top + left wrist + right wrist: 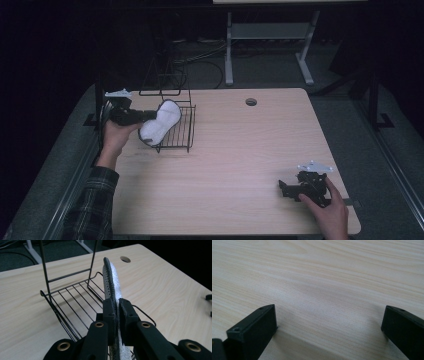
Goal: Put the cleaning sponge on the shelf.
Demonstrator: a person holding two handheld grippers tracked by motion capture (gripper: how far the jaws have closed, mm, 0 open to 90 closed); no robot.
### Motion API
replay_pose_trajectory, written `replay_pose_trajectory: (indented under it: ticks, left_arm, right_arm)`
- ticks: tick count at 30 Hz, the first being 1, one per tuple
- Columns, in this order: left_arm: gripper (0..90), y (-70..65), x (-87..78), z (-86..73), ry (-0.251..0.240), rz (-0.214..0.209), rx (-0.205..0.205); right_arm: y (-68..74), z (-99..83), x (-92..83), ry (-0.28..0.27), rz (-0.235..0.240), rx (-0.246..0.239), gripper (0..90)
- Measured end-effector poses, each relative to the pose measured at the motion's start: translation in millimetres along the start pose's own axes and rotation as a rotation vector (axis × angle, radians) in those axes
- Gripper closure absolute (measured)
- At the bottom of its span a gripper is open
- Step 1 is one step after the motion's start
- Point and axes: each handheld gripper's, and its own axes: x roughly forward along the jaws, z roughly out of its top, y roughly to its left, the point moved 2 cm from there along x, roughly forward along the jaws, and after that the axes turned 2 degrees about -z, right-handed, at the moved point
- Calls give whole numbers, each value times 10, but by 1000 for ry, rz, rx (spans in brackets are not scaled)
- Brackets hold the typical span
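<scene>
A white peanut-shaped sponge (161, 121) with a dark edge is held on its edge over the black wire rack (181, 131) at the table's left. My left gripper (149, 116) is shut on the sponge (111, 282), its jaws pinching the thin dark rim, with the rack's grid (75, 302) below and to the left. My right gripper (284, 188) rests low over the bare wood near the table's front right, held by a hand. Its jaws stand wide apart with nothing between them; the right gripper (329, 322) looks down at plain tabletop.
The wooden table (240, 150) has a round cable hole (251, 102) at the back. The rack's tall wire back (165, 75) rises behind the sponge. A white desk frame (270, 45) and cables lie on the floor beyond.
</scene>
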Motion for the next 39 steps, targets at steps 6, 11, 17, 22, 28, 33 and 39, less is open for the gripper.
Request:
replay_pose_trajectory:
  ticks: [6,11,17,22,28,33,39]
  left_arm:
    - [841,101,67,33,-11,3,-29]
    - [841,176,149,43,-18,-7,-54]
    - [841,218,251,95,-10,-10,-57]
    - [840,214,337,107,-25,-27,-79]
    - [840,252,427,59,-7,-31,-96]
    - [836,248,481,50,-1,-35,-92]
    - [811,235,536,31,15,-17,-83]
  right_arm:
    - [0,0,0,0,0,0,0]
    - [1,1,0,0,0,1,0]
    - [1,0,0,0,0,1,0]
    - [0,0,0,0,0,0,0]
    - [0,0,0,0,0,0,0]
    - [0,0,0,0,0,0,0]
    - [0,0,0,0,0,-1,0]
